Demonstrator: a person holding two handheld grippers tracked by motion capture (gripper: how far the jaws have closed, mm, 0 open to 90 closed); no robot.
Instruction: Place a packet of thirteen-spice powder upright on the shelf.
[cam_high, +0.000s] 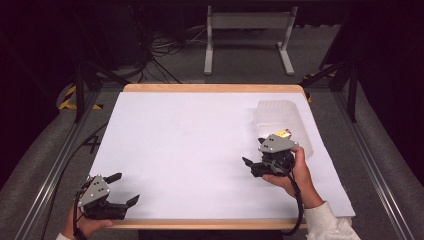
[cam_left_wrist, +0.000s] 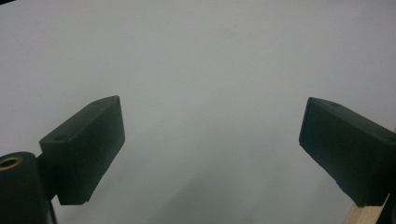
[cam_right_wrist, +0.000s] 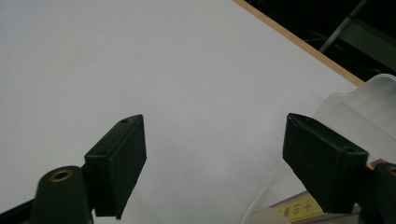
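Plastic container (cam_high: 282, 127), clear and ribbed, lies at the far right of our white surface (cam_high: 200, 150), with a yellow-labelled item (cam_high: 283, 133) inside it. Our right tool (cam_high: 253, 166) hangs just beside the container's near end, jaws apart and empty, so we judge the placing done. Our left tool (cam_high: 122, 189) rests at the near left, jaws wide, gripping nothing.

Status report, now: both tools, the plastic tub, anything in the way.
Left tool open, empty, near table edge. Right tool open, empty, beside the clear plastic tub. Yellow label inside tub. White sheet bare between tools.
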